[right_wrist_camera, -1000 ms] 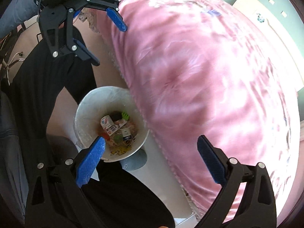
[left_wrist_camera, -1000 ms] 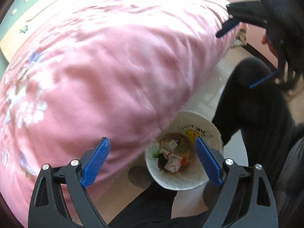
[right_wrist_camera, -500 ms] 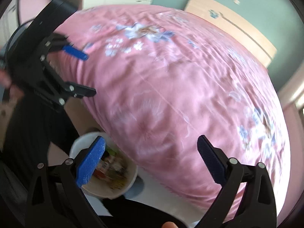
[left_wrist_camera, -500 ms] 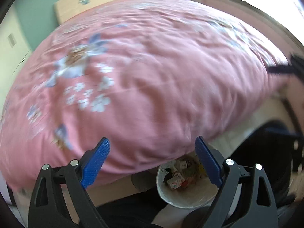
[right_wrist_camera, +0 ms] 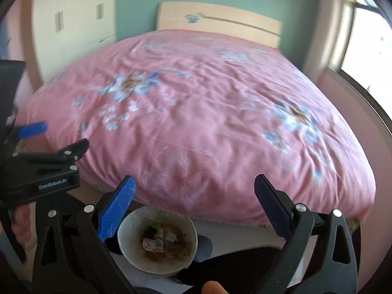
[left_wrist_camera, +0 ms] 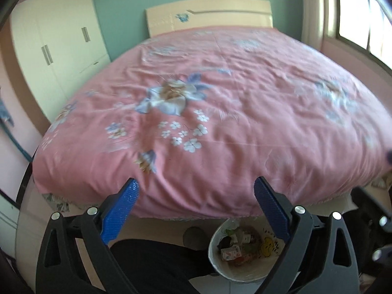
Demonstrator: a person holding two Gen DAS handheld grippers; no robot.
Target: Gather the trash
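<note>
Both grippers hang above the foot of the bed (left_wrist_camera: 220,112), and both are spread wide with nothing between the fingers: the left gripper (left_wrist_camera: 196,210) and the right gripper (right_wrist_camera: 193,203) each frame bare pink cover. The bin (right_wrist_camera: 127,240) stands on the floor just at the foot of the bed, beside the person's dark-clad leg (right_wrist_camera: 240,267), and it already holds the trash (right_wrist_camera: 159,241): small cartons and wrappers lying in its bottom. No loose trash shows on the bed from either view.

The risks here are mostly of search and of clearance. The pictures are smeared, so a small flat wrapper lying on the flowered cover could pass for part of the print and be missed. The left gripper also shows at the left edge of the right view (right_wrist_camera: 44,169), near the right one; a reach toward the same spot on the bed could knock the two together. The bin sits close under both grippers, so a low swing could clip its rim and tip the trash out onto the floor.
</note>
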